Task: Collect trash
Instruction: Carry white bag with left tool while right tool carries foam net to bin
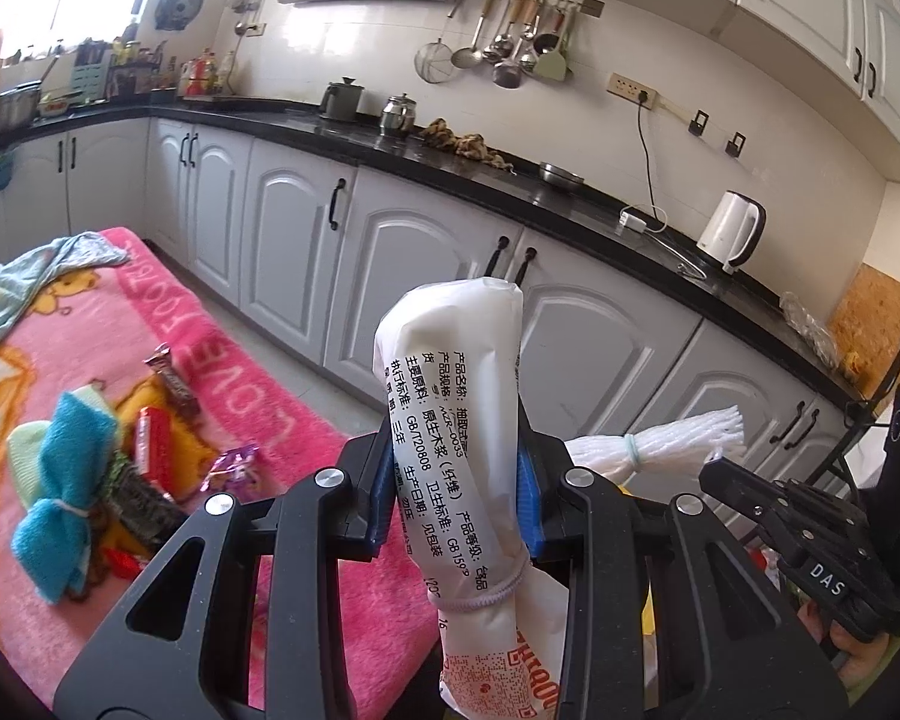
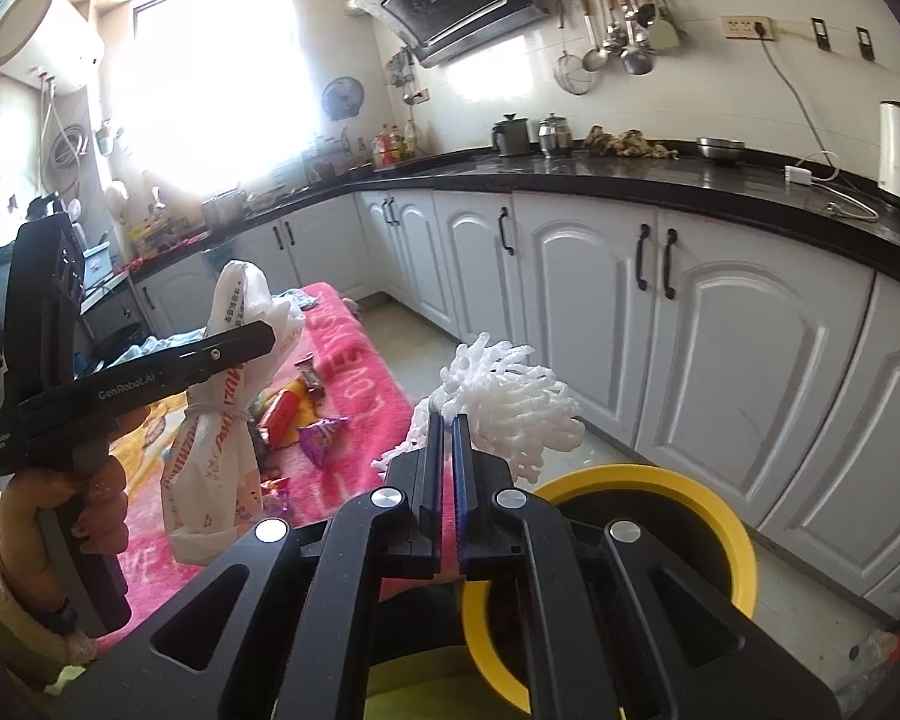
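Left gripper clamps the white bag at its waist, upright; right gripper is clenched on the foam net by its tied end. Both loads ride above the pink blanket, with the bin at four o'clock in the right view. More wrappers lie at nine o'clock. The net is held by a thin edge, so I judge a jolt could shake it loose short of the bin; the bag's heavy lower half could slide through the pads.
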Motion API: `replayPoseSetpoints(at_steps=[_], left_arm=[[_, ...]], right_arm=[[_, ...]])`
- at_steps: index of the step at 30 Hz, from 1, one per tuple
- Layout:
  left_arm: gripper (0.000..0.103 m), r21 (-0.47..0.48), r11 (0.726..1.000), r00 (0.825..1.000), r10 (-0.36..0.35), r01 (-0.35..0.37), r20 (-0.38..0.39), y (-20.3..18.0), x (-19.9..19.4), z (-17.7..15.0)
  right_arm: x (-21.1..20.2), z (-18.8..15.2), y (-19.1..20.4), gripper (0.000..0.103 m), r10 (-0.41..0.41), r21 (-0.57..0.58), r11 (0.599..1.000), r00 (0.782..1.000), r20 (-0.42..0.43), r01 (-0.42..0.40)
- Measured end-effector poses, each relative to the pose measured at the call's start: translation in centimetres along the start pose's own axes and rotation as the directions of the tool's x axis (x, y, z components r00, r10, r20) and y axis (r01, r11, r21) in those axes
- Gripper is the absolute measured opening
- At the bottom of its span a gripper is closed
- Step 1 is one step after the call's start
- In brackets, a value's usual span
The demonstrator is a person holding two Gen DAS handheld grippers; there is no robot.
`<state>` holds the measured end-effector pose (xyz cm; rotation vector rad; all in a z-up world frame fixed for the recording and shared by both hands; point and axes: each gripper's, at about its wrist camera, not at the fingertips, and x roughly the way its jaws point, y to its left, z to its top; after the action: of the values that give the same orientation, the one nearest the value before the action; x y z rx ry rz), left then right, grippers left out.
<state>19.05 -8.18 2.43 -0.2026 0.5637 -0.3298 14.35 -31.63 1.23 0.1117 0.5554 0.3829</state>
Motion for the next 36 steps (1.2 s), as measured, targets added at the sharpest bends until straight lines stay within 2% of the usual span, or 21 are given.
replayPoseSetpoints(at_steps=[13, 23, 36], left_arm=[[0.025, 0.071, 0.997, 0.999, -0.032, 0.033, -0.015, -4.4, 3.8, -0.5], [0.026, 0.119, 0.991, 0.999, -0.051, 0.052, -0.016, -7.5, 6.6, -1.1], [0.027, 0.129, 0.989, 0.996, -0.068, 0.076, -0.062, -9.3, 10.4, -2.4]], right_arm=[[-2.0, -1.6, -3.5, 0.003, -0.117, 0.040, 0.992, 0.993, 0.003, 0.117], [-2.7, -3.4, -6.4, 0.003, -0.182, 0.091, 0.979, 0.983, -0.028, 0.184], [-1.9, -4.7, -9.0, 0.003, -0.222, 0.136, 0.963, 0.972, -0.083, 0.232]])
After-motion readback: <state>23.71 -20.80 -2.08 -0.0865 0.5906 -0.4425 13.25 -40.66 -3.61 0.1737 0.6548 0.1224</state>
